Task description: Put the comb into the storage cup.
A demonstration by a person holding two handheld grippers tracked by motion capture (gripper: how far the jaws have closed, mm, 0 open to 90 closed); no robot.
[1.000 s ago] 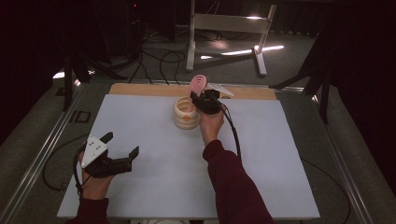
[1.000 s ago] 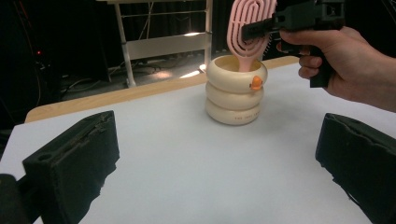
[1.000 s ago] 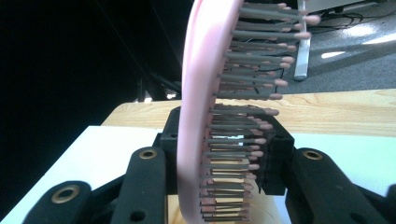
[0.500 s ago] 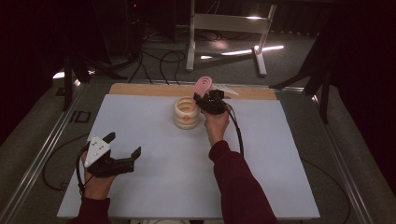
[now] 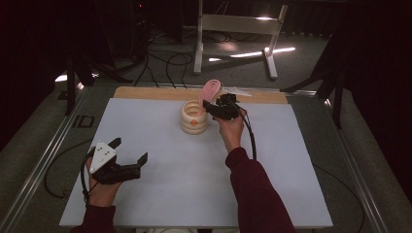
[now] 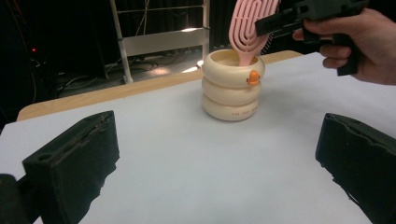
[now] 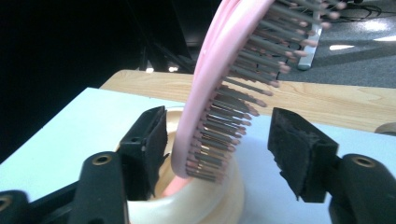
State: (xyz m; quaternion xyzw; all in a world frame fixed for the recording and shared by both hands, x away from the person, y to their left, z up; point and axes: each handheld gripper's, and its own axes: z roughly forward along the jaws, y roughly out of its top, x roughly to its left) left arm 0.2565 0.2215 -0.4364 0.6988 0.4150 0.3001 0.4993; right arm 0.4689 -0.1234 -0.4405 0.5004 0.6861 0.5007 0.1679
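My right claw (image 7: 219,154) has just been opening around the pink oval plastic hairbrush (image 5: 210,91), jaws now clear of it, because its handle already stands in the cream ribbed ring-stacked holder (image 5: 194,118) at the far middle of the white counter (image 5: 194,194) (leaning against the rim). My left claw (image 5: 130,151) rests near-left, open and empty, keeping out of the way.

Pink brush (image 5: 210,91) stood handle-down in cream holder (image 5: 194,117), leaning. R gripper (image 5: 210,106) was at brush, jaws just opening, brush between. L gripper (image 5: 128,152) rested near front-left of white mat (image 5: 291,174), jaws apart.
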